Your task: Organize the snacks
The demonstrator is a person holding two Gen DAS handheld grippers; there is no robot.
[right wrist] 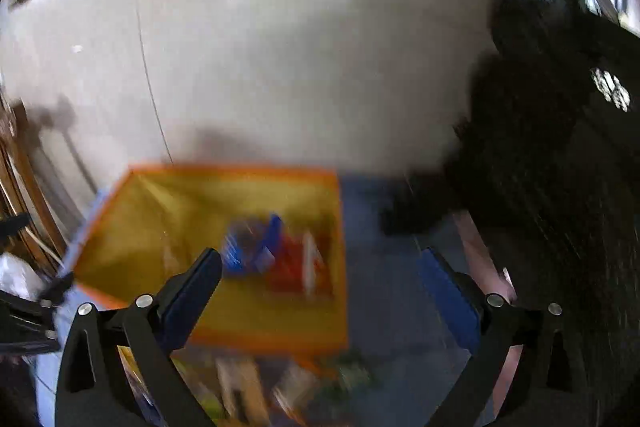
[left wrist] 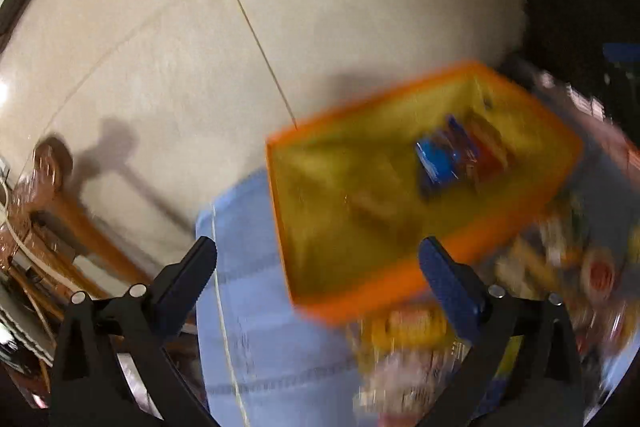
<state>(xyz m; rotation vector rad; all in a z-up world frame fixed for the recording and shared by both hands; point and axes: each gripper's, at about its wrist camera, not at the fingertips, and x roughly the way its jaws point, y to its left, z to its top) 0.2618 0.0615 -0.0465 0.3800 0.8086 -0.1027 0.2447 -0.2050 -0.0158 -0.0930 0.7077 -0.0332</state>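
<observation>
Both the left gripper (left wrist: 318, 259) and right gripper (right wrist: 320, 269) stand wide and empty. Ahead of the fingers, the orange bin (left wrist: 400, 281) holds a few packets (right wrist: 276, 255); a blurred snack pile (left wrist: 416, 331) beneath them looks unsorted, so most work remains

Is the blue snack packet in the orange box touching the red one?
Touching. In the left wrist view the blue packet leans right against the red packet inside the orange box, no gap between them, though the picture is blurred.
</observation>
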